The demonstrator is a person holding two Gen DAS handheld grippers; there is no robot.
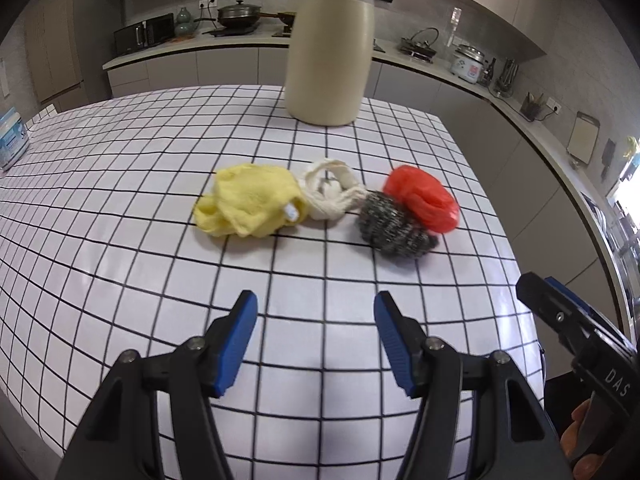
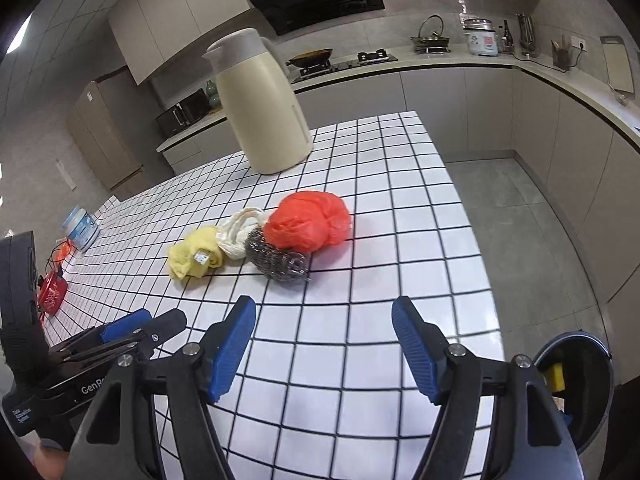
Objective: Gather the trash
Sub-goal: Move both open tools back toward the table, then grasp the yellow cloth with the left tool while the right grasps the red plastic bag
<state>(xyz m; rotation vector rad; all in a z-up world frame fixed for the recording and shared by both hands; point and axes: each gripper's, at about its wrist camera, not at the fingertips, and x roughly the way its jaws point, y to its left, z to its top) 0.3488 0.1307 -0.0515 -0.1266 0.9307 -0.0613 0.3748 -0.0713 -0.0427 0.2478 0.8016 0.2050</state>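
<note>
On the gridded worktop (image 1: 120, 240), a row of trash lay touching, from left: a yellow cloth (image 1: 250, 206), a white knotted rag (image 1: 328, 190), a steel scourer (image 1: 390, 226) and a red plastic bag (image 1: 424, 200). The left gripper (image 1: 316, 340) and the right gripper (image 2: 324, 346) hovered nearby, jaws apart and empty.

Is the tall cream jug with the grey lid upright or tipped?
Upright. The tall cream jug stands on its flat base on the checked tabletop, grey lid on top; its lean in the right wrist view is fisheye distortion.
</note>
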